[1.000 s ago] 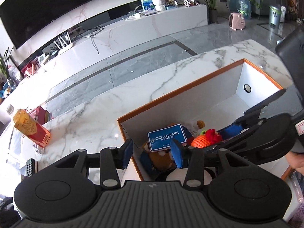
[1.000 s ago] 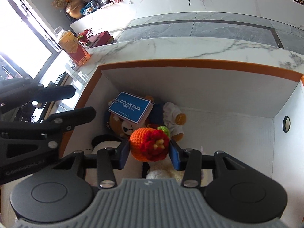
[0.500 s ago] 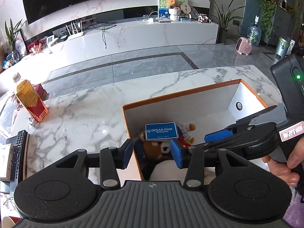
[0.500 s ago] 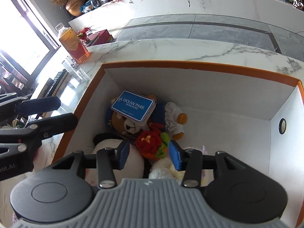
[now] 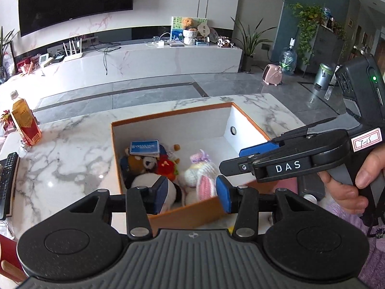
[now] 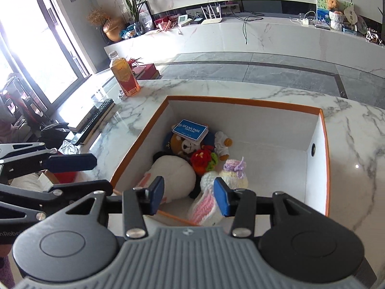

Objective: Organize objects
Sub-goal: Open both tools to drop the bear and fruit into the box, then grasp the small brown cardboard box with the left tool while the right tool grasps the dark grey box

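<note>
Box (image 6: 243, 101): orange-rimmed, white inside, open-topped, centre of the right wrist view; resting on a white marble table (image 6: 356, 144).
Toys in box: piled toward the lower left of the box floor; right half of the floor bare.
Teddy bear (image 6: 186, 145): brown, lying at the back of the pile, with a blue card (image 6: 190, 130) reading OCEAN PARK resting on top of it.
Crochet fruit (image 6: 202, 160): red and orange with green leaves, just in front of the bear, touching it.
White plush (image 6: 175, 174): large and rounded with black patches, at the near left corner of the box.
Knitted bunny (image 6: 226, 175): white and pale yellow with a purple bow and a pink-lined ear, lower centre, beside the white plush.
Left gripper (image 5: 191, 193): bottom centre of the left wrist view, above the near rim of the box; blue pads parted at a middling width, nothing between them, toys visible through the gap.
Right gripper (image 6: 189, 193): bottom centre of its own view, above the near edge of the box; pads likewise parted and empty. Also visible at right of the left wrist view, held by a hand (image 5: 346, 183).
Bottle (image 6: 124, 77): amber drink with a red label, upright on the table, upper left of the right wrist view, well apart from the box.
Remote control (image 5: 6, 180): black, at the far left edge of the left wrist view.
</note>
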A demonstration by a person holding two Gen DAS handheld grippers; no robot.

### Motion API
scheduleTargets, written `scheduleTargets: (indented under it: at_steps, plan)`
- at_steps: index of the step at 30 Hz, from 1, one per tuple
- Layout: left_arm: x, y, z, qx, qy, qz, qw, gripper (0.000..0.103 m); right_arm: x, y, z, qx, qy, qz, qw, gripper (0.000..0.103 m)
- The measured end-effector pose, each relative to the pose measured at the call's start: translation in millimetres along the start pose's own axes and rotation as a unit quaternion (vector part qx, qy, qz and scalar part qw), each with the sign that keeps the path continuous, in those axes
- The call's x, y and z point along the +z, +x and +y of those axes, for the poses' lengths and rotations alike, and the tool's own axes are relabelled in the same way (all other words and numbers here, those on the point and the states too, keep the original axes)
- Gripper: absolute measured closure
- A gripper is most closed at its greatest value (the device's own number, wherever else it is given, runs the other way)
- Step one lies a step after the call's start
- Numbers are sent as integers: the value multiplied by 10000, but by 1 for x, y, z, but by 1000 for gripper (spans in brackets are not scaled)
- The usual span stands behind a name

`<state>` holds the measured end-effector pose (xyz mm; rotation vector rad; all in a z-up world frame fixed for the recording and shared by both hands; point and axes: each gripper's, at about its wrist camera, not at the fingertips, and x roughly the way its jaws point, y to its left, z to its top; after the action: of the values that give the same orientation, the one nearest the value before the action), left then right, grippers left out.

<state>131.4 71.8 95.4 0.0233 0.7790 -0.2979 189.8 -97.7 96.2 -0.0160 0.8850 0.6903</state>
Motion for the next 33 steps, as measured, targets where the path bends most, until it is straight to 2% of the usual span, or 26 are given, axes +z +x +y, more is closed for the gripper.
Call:
scheduleTargets:
  at_steps: [4, 8, 13, 15, 16, 19, 22, 26, 33]
  plan:
    - [-28, -2, -20, -289, 128, 230, 9992, 49, -37, -28, -4, -75, 60, -25, 10000, 55]
    - [-60, 4, -44, -453, 224, 536, 9973, 45, -81, -44, -12, -343, 177, 47, 9992, 55]
    - [-89, 19, -59, -598, -218, 1001, 9929, 37, -135, -48, -23, -437, 492, 298, 9974, 56]
    - [-97, 26, -62, -622, -539, 1205, 9893, 33, -154, -47, -23, -617, 482, 381, 9962, 67]
    - [-99, 29, -63, -604, -664, 1291, 9876, 31, -163, -47, -23, -704, 442, 408, 9957, 72]
    - [-108, 40, -68, -485, -1045, 1540, 9813, 27, -184, -46, -23, -934, 322, 435, 9942, 72]
    - [-117, 49, -79, -175, -1385, 1753, 9746, 22, -198, -45, -24, -1033, 297, 447, 9932, 72]
    - [-129, 60, -93, 163, -1342, 1970, 9710, 21, -212, -50, -30, -1135, 305, 350, 9925, 73]
    - [-132, 76, -99, 455, -1455, 2005, 9677, 17, -219, -66, -47, -863, 643, 81, 9942, 72]
